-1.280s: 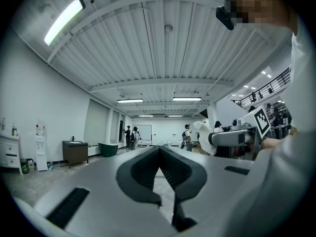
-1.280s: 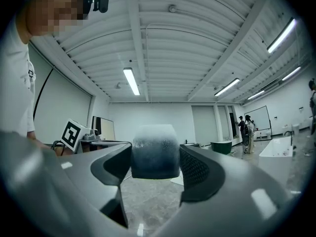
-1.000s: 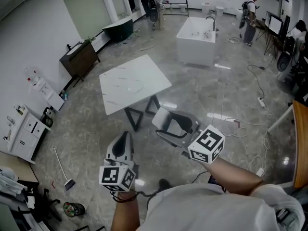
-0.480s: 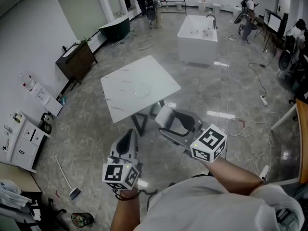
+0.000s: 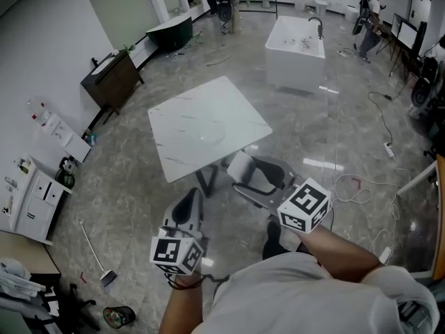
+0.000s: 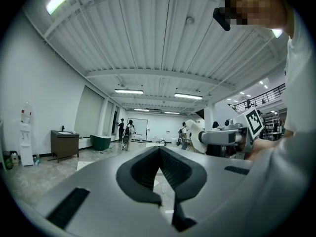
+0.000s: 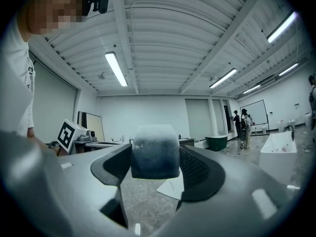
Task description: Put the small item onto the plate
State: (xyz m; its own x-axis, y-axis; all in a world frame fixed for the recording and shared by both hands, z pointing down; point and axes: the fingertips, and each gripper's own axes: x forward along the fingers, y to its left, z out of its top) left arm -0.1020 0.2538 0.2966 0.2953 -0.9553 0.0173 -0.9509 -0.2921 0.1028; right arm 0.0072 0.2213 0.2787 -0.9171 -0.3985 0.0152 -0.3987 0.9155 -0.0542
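Barely begun: held small block (image 7: 154, 152) clamped in right gripper (image 5: 252, 175), left gripper (image 6: 159, 153) closed on nothing, plate (image 5: 212, 133) on table (image 5: 179, 113) not yet reached.

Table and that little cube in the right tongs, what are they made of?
Table: white top with thin grey veins, so marble or a marble-look slab. Cube: cloudy, half see-through, rounded edges; frosted plastic or ice, cannot tell.
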